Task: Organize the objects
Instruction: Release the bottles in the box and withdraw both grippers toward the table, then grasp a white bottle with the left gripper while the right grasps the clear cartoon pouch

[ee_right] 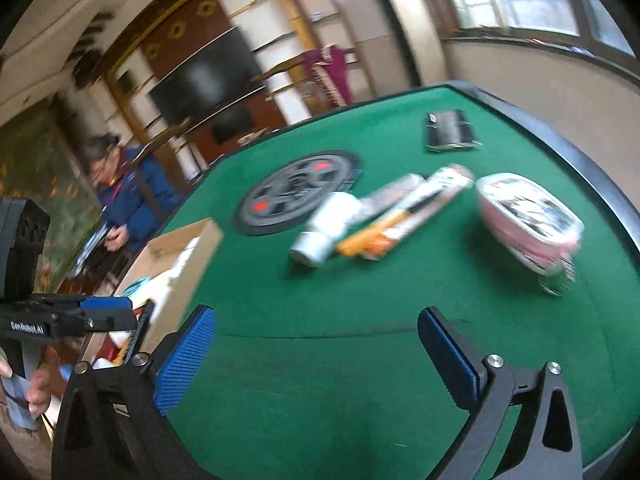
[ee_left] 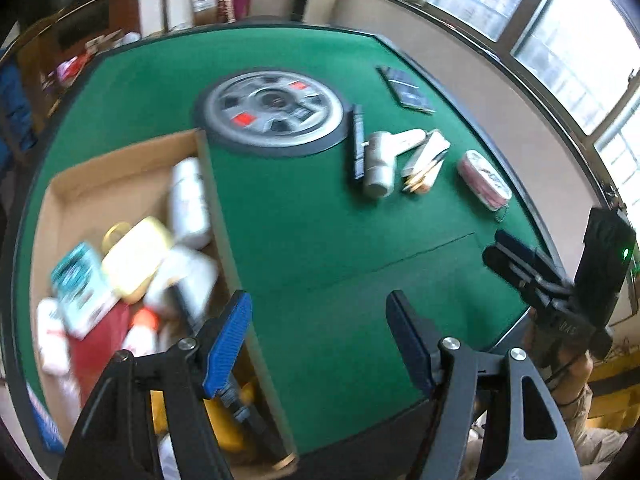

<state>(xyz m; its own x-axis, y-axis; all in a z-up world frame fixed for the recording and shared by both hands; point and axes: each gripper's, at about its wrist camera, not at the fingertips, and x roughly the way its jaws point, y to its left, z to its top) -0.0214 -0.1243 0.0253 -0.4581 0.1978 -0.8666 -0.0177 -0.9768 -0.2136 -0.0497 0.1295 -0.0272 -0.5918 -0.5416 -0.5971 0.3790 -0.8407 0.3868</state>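
Both grippers, left gripper (ee_left: 318,344) and right gripper (ee_right: 316,354), hang wide and empty over the green table (ee_left: 304,216), so the next pick, I judge, should straddle one loose item squarely before closing. Right of the cardboard box (ee_left: 132,168), already part-filled, lie a white bottle (ee_left: 378,162), a pink pouch (ee_left: 486,180) and a dark packet (ee_left: 406,88).
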